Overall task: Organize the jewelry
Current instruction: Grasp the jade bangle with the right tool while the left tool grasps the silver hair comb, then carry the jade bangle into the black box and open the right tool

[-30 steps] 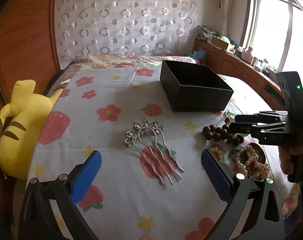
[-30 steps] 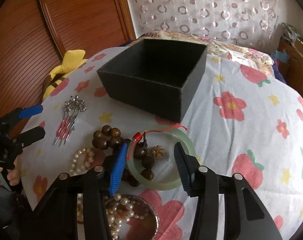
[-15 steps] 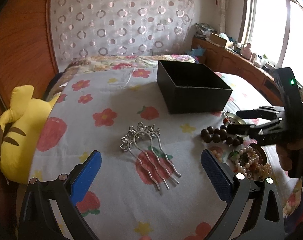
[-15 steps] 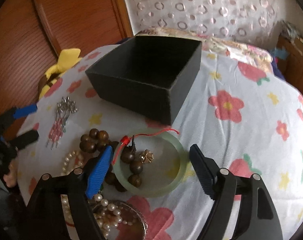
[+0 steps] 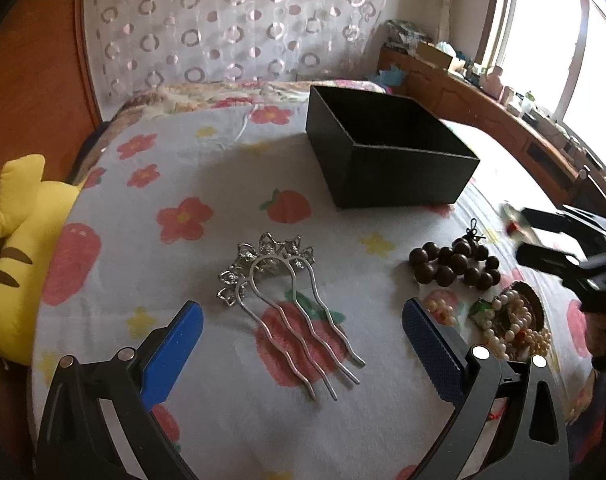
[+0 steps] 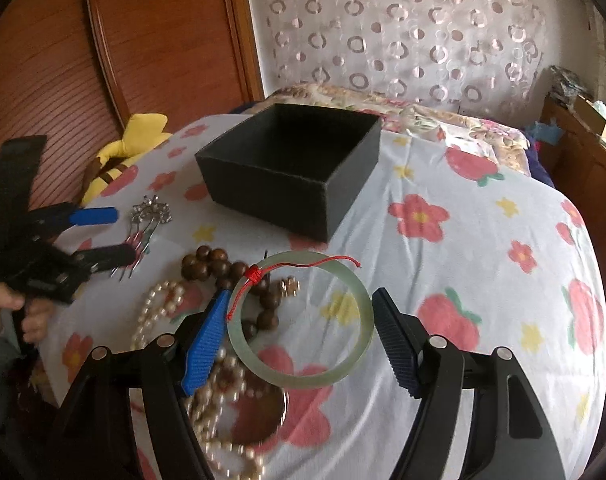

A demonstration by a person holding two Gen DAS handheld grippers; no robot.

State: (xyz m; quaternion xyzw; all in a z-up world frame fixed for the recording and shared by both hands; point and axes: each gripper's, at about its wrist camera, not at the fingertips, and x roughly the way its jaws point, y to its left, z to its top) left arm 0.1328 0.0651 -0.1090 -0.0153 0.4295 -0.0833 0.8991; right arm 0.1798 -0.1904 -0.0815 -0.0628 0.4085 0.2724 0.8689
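Both grippers wide open, right gripper [image 6: 299, 336] just narrowing round jade bangle [image 6: 303, 316], unpinched

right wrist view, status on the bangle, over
Right claw open, jaws just narrowed slightly, straddling the jade bangle, no grip. Left claw open over hair comb. Black box empty. Wooden beads crowd the bangle.
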